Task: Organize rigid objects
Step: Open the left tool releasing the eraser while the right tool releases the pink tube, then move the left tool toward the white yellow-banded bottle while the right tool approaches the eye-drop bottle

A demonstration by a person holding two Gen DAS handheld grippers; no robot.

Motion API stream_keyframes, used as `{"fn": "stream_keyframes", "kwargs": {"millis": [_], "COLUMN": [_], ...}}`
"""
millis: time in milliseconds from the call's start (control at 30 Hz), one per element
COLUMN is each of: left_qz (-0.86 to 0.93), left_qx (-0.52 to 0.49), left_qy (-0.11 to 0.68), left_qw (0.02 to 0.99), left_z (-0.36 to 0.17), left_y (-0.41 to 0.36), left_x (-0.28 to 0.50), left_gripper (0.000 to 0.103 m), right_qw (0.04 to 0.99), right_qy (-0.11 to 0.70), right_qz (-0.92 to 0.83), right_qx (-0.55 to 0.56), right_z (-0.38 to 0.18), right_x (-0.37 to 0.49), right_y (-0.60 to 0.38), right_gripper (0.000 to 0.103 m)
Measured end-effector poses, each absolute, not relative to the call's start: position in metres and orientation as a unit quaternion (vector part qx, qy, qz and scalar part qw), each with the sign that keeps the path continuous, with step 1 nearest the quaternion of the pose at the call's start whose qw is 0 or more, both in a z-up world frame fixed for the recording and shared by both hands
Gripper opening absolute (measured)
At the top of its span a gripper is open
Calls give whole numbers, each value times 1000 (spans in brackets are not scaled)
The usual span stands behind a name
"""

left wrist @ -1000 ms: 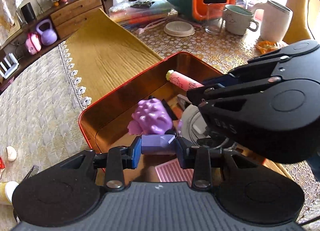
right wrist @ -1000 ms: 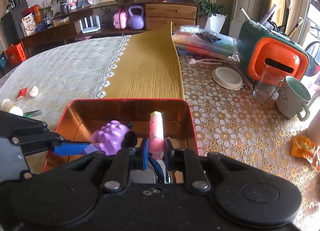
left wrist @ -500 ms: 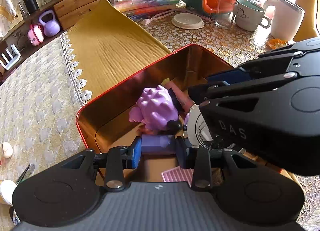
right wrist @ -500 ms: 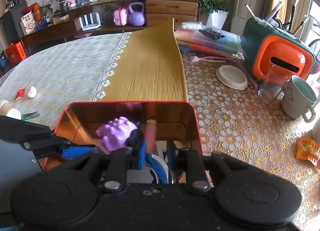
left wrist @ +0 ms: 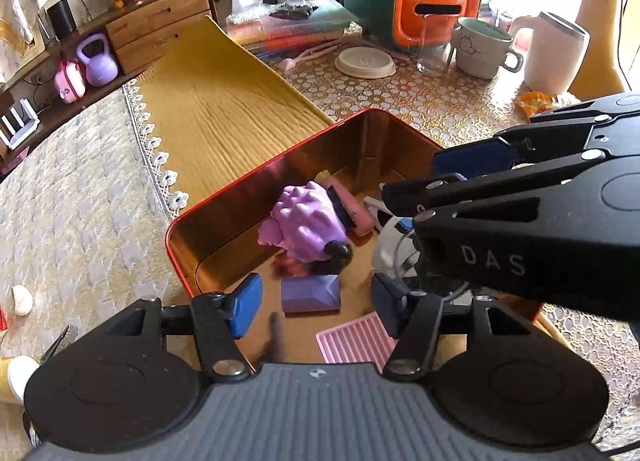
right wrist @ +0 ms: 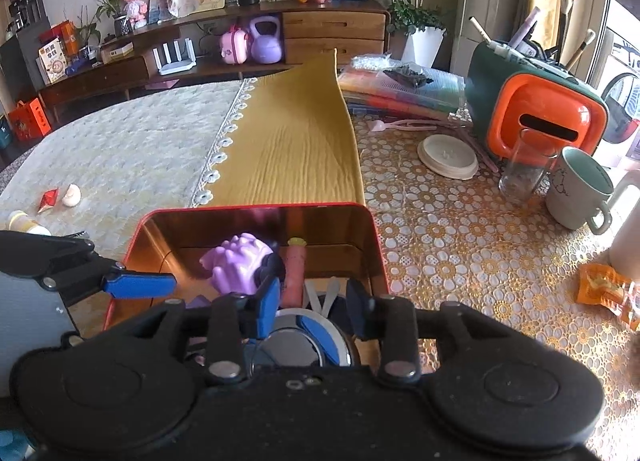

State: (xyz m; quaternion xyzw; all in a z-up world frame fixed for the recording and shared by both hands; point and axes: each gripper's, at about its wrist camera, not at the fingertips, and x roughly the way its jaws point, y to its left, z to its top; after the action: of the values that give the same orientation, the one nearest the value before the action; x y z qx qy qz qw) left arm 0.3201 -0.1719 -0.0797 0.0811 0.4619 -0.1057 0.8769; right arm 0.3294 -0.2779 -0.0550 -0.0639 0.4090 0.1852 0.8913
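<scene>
We see the left gripper with jaws just opened, the purple block lying loose between them in the red tin. Our right gripper, jaws also just parted, grips nothing; the pink tube lies just ahead.

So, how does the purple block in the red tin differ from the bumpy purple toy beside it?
The purple block is flat-faced with bevelled edges; the bumpy purple toy is rounded and covered in knobs. The block is a darker violet, the toy a paler lilac. The block looks smaller and lies between the open fingers of the left gripper, untouched; the toy lies farther in, against a pink tube. Both rest inside the red tin.
</scene>
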Motion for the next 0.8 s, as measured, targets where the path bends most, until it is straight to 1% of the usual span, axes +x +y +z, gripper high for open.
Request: {"fn": "stream_keyframes", "kwargs": {"millis": [267, 433, 567, 800], "left_qz": [-112, -115, -116, -116], "left_qx": [74, 65, 50, 37], "left_qy": [442, 429, 421, 403], "left_qw": [887, 893, 898, 907], "left_z": [-61, -47, -35, -17], "left_y": [-162, -150, -139, -117], "left_x": [297, 280, 265, 236], "left_gripper": [59, 59, 59, 59], "right_qw": [896, 897, 899, 906], "right_qy": [397, 390, 387, 367], "right_qz": [193, 202, 202, 205], "right_qx": [-47, -48, -41, -56], "right_z": [-37, -29, -24, -15], "right_x": [309, 292, 281, 254], "right_y": [-281, -280, -281, -278], "right_gripper": [41, 47, 48, 53]}}
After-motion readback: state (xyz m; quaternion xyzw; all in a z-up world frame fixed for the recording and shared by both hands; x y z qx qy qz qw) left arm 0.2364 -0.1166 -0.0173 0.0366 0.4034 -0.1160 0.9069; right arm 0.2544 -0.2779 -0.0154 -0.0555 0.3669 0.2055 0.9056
